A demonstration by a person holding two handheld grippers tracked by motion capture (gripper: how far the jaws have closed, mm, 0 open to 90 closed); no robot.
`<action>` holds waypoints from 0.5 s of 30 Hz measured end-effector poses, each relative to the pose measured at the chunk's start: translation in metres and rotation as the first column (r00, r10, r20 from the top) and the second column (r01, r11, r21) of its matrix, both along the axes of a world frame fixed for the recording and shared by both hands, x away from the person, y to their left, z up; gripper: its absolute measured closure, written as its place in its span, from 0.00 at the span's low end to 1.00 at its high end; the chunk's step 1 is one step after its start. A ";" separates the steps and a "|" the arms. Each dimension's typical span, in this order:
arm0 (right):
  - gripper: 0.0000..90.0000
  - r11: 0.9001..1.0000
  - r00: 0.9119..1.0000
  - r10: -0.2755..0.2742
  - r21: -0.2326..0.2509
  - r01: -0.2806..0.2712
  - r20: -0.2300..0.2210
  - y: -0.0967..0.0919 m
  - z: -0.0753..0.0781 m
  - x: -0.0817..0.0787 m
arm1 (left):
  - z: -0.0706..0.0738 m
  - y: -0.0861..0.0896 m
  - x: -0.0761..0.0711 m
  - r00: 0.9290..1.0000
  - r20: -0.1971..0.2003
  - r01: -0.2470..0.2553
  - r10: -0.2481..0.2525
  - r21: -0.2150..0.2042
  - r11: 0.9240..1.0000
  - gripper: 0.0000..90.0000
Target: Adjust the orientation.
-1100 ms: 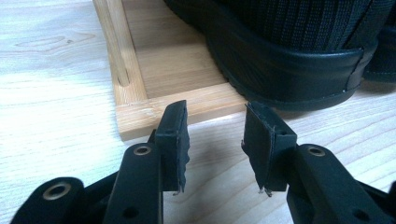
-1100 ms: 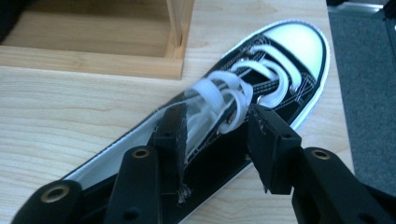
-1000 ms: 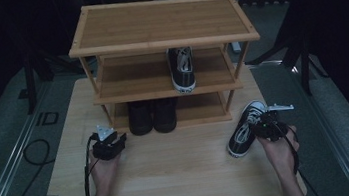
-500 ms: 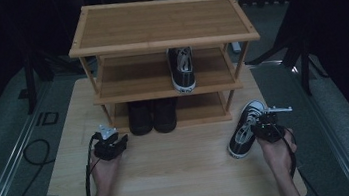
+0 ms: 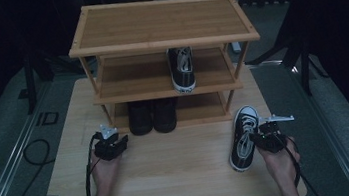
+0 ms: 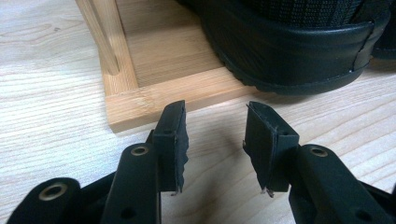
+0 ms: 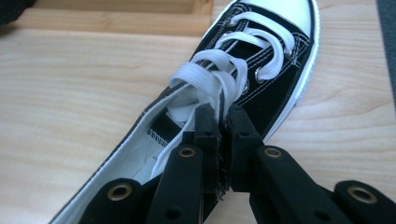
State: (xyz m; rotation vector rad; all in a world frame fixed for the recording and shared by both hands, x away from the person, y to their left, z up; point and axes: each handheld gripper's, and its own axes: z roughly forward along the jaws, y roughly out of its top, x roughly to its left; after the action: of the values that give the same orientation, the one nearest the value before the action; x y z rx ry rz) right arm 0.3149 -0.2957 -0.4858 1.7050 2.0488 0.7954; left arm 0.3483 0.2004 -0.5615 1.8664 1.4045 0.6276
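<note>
Right gripper (image 7: 223,122): jaws have just closed and now pinch the side wall of the sneaker (image 7: 261,79) at its opening, one jaw inside the shoe, one outside, beside the lower laces (image 7: 212,77). Grip judged firm but narrow.

Left gripper (image 6: 215,140): jaws parted, nothing between them, resting low on the table (image 6: 56,154) just short of the rack's (image 6: 154,95) bottom front corner and the black shoe (image 6: 289,46) on its lowest shelf.

Sneaker position: on the table at the right, in front of the rack, toe pointing toward it, sole down. Its mate (image 5: 182,69) stands on the middle shelf.

Handling, as judged: canvas upper is soft and will fold under the pinch; rubber sole is the heavier part, so the shoe is likely to hang and swing toe-down when lifted. The wall by the eyelets is a sound hold; the laces alone would slip.

Hand pose: in the high view, the right hand (image 5: 278,158) reaches in from the bottom edge, the gripper angled inward across the shoe's heel half. The left hand (image 5: 104,168) lies flat and forward, idle.
</note>
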 end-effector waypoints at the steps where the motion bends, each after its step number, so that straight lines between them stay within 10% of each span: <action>1: 0.95 1.000 1.000 0.011 0.007 -0.011 0.002 0.001 0.000 -0.003 | 0.000 0.000 0.000 1.000 -0.001 0.000 0.000 0.000 1.000 0.66; 9: 0.95 0.989 0.990 0.141 0.051 -0.142 0.023 0.012 0.003 -0.022 | 0.000 -0.001 0.000 1.000 -0.004 0.001 -0.001 0.008 1.000 0.66; 15: 0.95 0.959 0.960 0.275 0.060 -0.277 0.044 0.025 0.004 -0.026 | 0.000 -0.001 0.001 1.000 -0.007 0.004 -0.004 0.011 1.000 0.66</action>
State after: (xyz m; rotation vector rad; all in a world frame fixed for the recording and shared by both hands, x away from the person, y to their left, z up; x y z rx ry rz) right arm 0.2893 -0.2709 -0.4822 1.4420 2.2911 0.9805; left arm 0.3489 0.1994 -0.5617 1.8817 1.4045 0.6285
